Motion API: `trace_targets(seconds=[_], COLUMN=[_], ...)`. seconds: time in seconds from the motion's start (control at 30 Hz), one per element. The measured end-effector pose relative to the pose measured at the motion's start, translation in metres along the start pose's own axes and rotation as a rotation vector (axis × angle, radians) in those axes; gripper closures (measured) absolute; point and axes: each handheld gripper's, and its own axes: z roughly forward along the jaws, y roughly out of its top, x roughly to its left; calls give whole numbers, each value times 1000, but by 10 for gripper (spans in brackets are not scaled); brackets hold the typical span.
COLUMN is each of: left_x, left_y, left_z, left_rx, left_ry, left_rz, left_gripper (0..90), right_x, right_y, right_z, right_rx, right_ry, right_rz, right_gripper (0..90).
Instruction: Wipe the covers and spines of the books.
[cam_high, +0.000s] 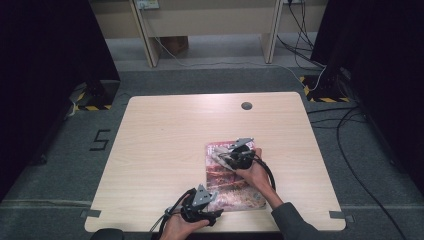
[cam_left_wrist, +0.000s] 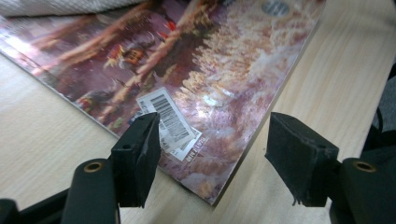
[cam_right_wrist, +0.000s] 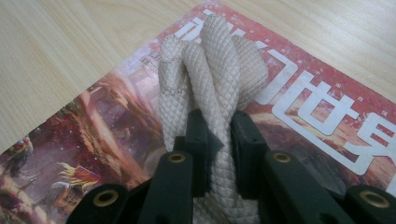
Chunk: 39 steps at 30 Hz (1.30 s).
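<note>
A glossy reddish magazine (cam_high: 231, 181) lies on the wooden table (cam_high: 165, 145), right of centre near the front. My right gripper (cam_high: 226, 158) rests over its far part and is shut on a bundle of cream braided rope (cam_right_wrist: 205, 79), which lies on the cover (cam_right_wrist: 322, 121). My left gripper (cam_high: 214, 212) sits at the magazine's near left corner. Its jaws stand open, one pad (cam_left_wrist: 140, 156) over the barcode label (cam_left_wrist: 170, 119) and the other pad (cam_left_wrist: 299, 158) above the bare table beside the magazine's edge (cam_left_wrist: 261, 135). Nothing is pressed between them.
A round cable hole (cam_high: 246, 105) sits near the table's far edge. Dark curtains flank the table on both sides. Cables (cam_high: 350, 150) trail on the floor to the right. Wooden furniture legs (cam_high: 150, 45) stand beyond the table.
</note>
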Motion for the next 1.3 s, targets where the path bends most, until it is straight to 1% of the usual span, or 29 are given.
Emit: trace_targets(seconds=[0.1, 0.17, 0.2, 0.23, 0.27, 0.3, 0.37, 0.43, 0.53, 0.63, 0.7, 0.77, 0.8, 0.93, 0.97, 1.03, 1.1, 1.13, 1.2, 1.27, 1.3], left_x=[1, 2, 2, 3, 3, 3, 3, 3, 4, 3, 3, 3, 3, 3, 3, 2, 2, 2, 2, 2, 2], left_y=[0, 0, 1, 1, 1, 1, 1, 1, 1, 1, 1, 1, 1, 1, 1, 1, 1, 1, 1, 1, 1], left_z=[0, 0, 0, 0, 0, 0, 0, 0, 0, 0, 0, 0, 1, 1, 1, 1, 0, 0, 0, 1, 1], left_rx=[0, 8, 13, 14, 9, 8, 9, 9, 11, 11, 15, 17, 16, 17, 18, 15, 17, 17, 17, 16, 17], left_ry=[7, 5, 4, -3, -6, -7, -7, -10, -17, -18, -19, -21, -23, -19, -19, -18, -18, -16, -18, -18, -18], left_rz=[14, 25, 29, 24, 11, 10, 13, 11, 15, 13, 21, 23, 24, 32, 33, 34, 39, 40, 36, 38, 39], left_gripper=[403, 406, 406, 406, 407, 407, 407, 403, 400, 388, 382, 375, 370, 368, 368, 366, 366, 365, 362, 362, 362], right_x=[-1, -2, -4, -7, -10, -14, -24, -33, -45, -54, -54, -51, -49, -38, -37, -40, -45, -49, -56, -61, -61], right_y=[-1, -2, -3, -4, -6, -8, -13, -17, -23, -27, -29, -29, -29, -31, -31, -32, -32, -33, -35, -36, -36], right_z=[-1, -2, -3, -5, -7, -9, -13, -17, -23, -26, -27, -28, -28, -30, -30, -30, -31, -31, -32, -32, -32], right_rx=[-1, 4, 3, 6, 7, 13, 8, 4, 0, -6, -6, -2, 3, 10, 7, 4, 2, -6, -13, -20, -17], right_ry=[6, 9, 4, -10, -21, -32, -58, -79, -107, -122, -124, -132, -126, -84, -88, -88, -144, -145, -172, -158, -157], right_rz=[-1, 10, 10, 10, 16, 25, 49, 81, 107, 128, 136, 116, 117, 89, 79, 89, 82, 98, 117, 140, 137], right_gripper=[794, 793, 793, 793, 793, 793, 793, 793, 793, 793, 794, 796, 796, 795, 795, 794, 794, 794, 794, 794, 794])
